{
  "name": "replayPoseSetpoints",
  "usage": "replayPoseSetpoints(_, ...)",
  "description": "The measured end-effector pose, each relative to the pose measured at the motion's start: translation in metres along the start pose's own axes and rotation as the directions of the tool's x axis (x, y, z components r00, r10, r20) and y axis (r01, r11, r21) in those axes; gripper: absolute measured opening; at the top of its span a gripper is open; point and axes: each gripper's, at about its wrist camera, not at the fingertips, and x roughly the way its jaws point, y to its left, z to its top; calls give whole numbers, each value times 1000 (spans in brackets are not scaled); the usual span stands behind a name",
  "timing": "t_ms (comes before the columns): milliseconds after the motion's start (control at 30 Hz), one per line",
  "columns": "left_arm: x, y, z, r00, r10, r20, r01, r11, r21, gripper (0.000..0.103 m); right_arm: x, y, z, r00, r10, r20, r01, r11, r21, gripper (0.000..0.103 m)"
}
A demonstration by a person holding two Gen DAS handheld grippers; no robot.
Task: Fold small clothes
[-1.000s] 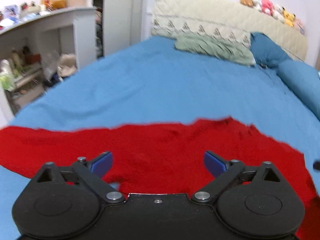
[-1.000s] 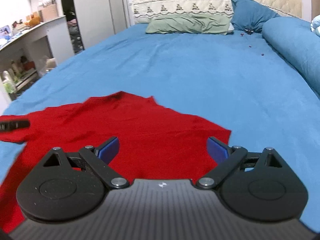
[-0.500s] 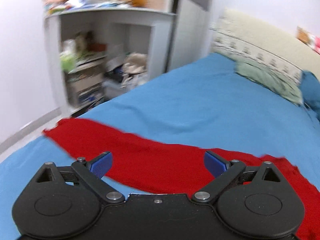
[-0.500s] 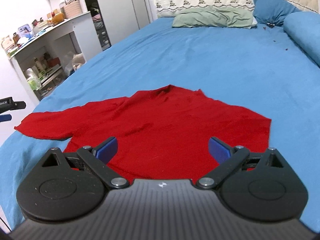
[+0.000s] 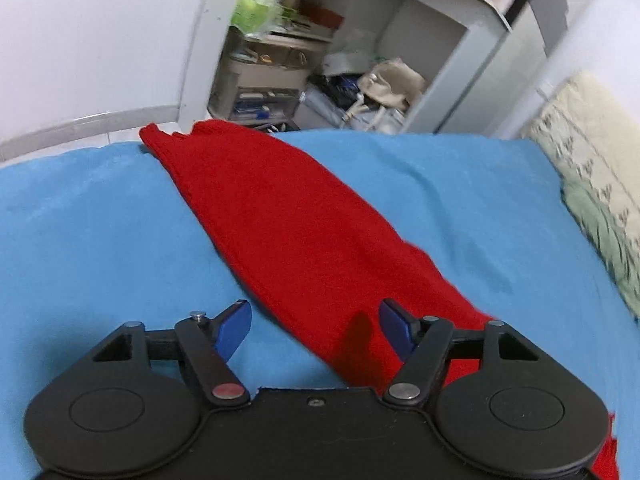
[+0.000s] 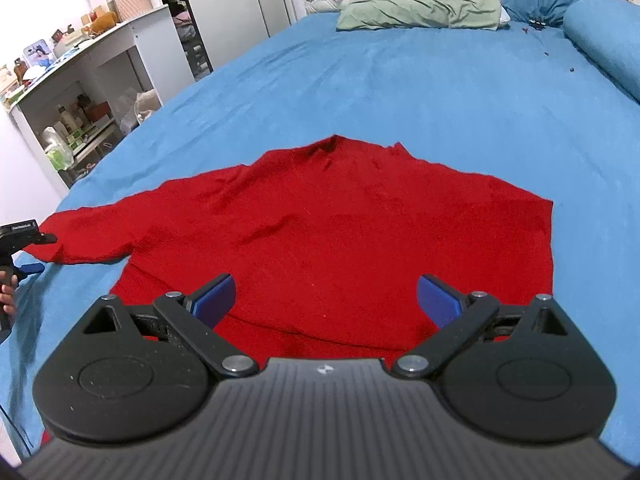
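I am looking at a red knit sweater (image 6: 340, 232) lying flat on the blue bed (image 6: 400, 80), filling the centre of the right view, one sleeve (image 5: 280, 216) stretching toward the upper left of the left view. It looks soft, light and limp, likely to sag and bunch. I am holding the left claw (image 5: 314, 326) and right claw (image 6: 326, 296) spread, gripping nothing. I would pinch the sleeve cuff and the hem corner.
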Motion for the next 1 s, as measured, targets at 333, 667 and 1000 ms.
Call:
replayPoseSetpoints(333, 7, 17, 27, 998, 39, 52, -33, 993, -111, 48, 8, -7, -3, 1000, -6, 3, 6, 1000, 10, 103)
replayPoseSetpoints(667, -36, -26, 27, 985, 9, 170, -20, 998, 63, 3, 7, -13, 0, 999, -34, 23, 33, 999, 12, 103)
replayPoseSetpoints(1000, -100, -236, -67, 907, -417, 53, 313, 755, 576, 3, -3, -31, 7, 994, -107, 36, 106, 994, 23, 103)
